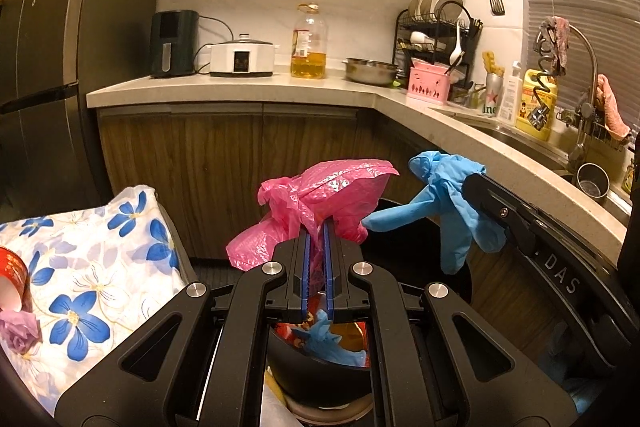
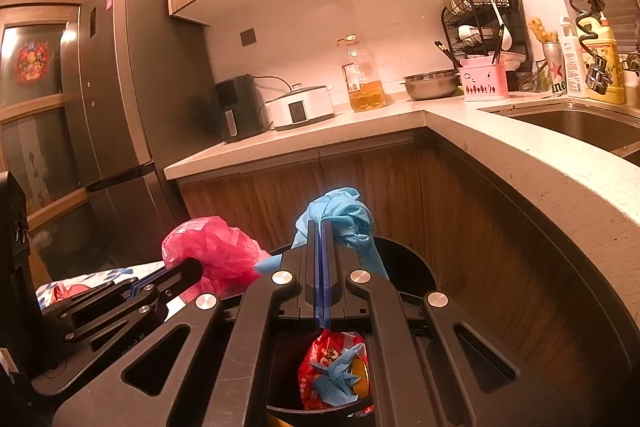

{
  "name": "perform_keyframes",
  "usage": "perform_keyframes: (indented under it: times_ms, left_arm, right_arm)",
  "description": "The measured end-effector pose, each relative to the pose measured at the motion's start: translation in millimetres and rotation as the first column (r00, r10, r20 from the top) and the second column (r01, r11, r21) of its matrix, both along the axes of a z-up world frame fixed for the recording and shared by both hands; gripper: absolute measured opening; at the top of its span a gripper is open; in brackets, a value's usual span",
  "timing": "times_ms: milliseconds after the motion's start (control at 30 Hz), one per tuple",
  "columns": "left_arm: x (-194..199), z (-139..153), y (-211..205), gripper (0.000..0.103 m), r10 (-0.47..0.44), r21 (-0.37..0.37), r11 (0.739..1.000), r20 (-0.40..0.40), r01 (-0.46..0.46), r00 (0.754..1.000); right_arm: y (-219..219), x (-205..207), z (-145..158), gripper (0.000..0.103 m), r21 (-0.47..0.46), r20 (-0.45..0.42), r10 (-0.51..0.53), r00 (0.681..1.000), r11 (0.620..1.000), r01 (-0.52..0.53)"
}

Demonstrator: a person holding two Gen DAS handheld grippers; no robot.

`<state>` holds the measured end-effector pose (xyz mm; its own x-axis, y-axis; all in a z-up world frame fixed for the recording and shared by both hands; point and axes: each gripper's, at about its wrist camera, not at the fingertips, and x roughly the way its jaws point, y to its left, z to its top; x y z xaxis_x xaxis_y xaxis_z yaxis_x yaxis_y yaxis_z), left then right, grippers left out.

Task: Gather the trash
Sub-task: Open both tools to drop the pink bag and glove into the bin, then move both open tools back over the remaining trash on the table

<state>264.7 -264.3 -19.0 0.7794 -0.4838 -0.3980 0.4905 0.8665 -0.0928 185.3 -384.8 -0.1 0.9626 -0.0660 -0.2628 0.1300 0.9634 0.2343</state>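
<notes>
My left gripper [image 1: 316,227] is shut on a crumpled pink plastic bag [image 1: 324,195] and holds it above a black trash bin [image 1: 320,371]. My right gripper [image 2: 319,227] is shut on a blue rubber glove [image 2: 340,215] above the same bin [image 2: 408,263]. Inside the bin lie a red wrapper [image 2: 320,367] and another blue glove [image 2: 336,375]. In the left wrist view the right gripper [image 1: 472,187] holds the blue glove [image 1: 444,195] to the right of the pink bag. In the right wrist view the left gripper [image 2: 192,267] and pink bag [image 2: 212,247] are at the left.
A table with a blue-flower cloth [image 1: 80,267] stands left of the bin, with a red cup [image 1: 16,279] on it. Wooden cabinets [image 1: 224,163] and an L-shaped counter [image 1: 248,87] lie behind. A fridge [image 2: 120,107] is at left, a sink [image 2: 580,123] at right.
</notes>
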Motion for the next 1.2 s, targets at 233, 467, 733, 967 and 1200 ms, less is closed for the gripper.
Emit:
perform_keyframes:
  times_ms: [233,467,733,967,1200]
  left_arm:
    - [1.8,-2.9,0.8,0.005,0.003,-0.006,1.000,-0.012,-0.003,1.000]
    - [1.7,-4.1,0.6,0.005,0.006,0.000,1.000,-0.013,-0.006,1.000]
    - [5.2,-7.8,1.8,0.015,0.007,0.009,1.000,-0.030,-0.007,1.000]
    - [1.4,-7.9,10.1,0.061,0.032,-0.008,0.999,-0.028,-0.032,0.999]
    - [-7.9,-4.6,29.7,0.076,0.097,-0.001,0.995,-0.016,-0.097,0.995]
  right_arm:
    - [0.6,3.8,0.5,0.002,-0.005,-0.004,0.011,1.000,1.000,-0.011]
    - [-1.9,8.1,-2.1,0.002,0.008,-0.008,0.026,1.000,1.000,-0.026]
    - [-4.9,10.7,-3.8,0.023,0.012,-0.014,0.033,0.999,0.999,-0.033]
    - [-5.3,4.9,-4.7,0.028,0.013,-0.013,0.017,1.000,1.000,-0.017]
    - [4.2,-11.6,-1.2,0.055,0.003,0.003,-0.004,1.000,1.000,0.004]
